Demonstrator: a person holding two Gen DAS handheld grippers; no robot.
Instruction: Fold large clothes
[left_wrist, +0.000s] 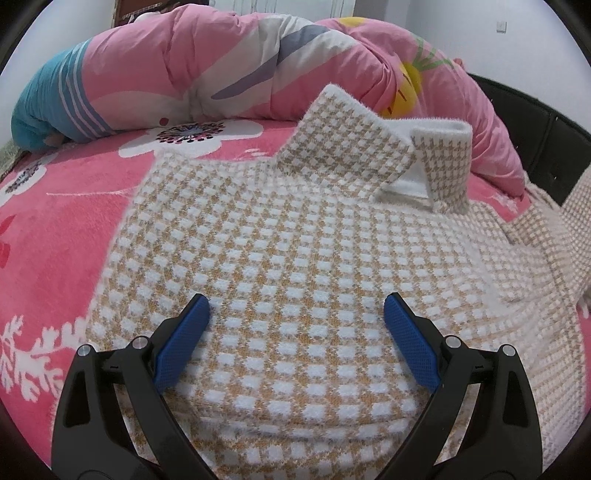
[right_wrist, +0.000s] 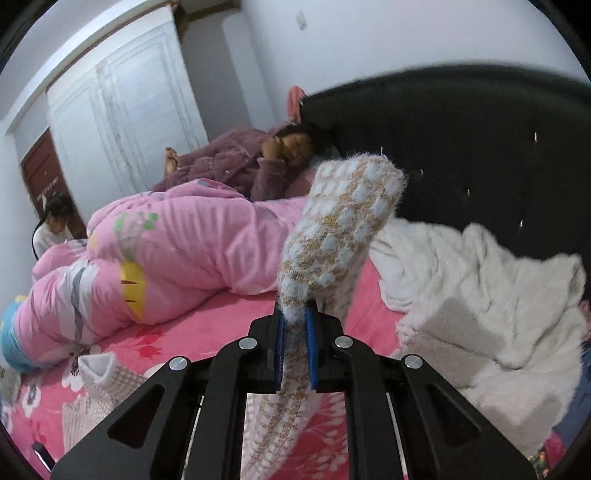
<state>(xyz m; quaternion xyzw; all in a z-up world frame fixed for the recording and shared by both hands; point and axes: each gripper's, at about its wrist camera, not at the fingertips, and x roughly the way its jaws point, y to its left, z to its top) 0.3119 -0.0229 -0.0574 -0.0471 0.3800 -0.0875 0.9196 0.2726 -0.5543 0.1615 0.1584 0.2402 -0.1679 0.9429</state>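
- Hovering over the checked sweater (left_wrist: 288, 258) spread flat on the pink bed (left_wrist: 55, 229), my left gripper (left_wrist: 297, 314) stands released, blue pads apart.
- My right gripper (right_wrist: 295, 332) is clenched on the sweater's sleeve (right_wrist: 332, 236), lifted above the bed.

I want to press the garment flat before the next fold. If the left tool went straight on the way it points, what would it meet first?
Most likely the checked sweater itself: the left tool is open and angled down at the sweater's body lying on the pink bed cover. It would land short of the collar, though depth is hard to judge.
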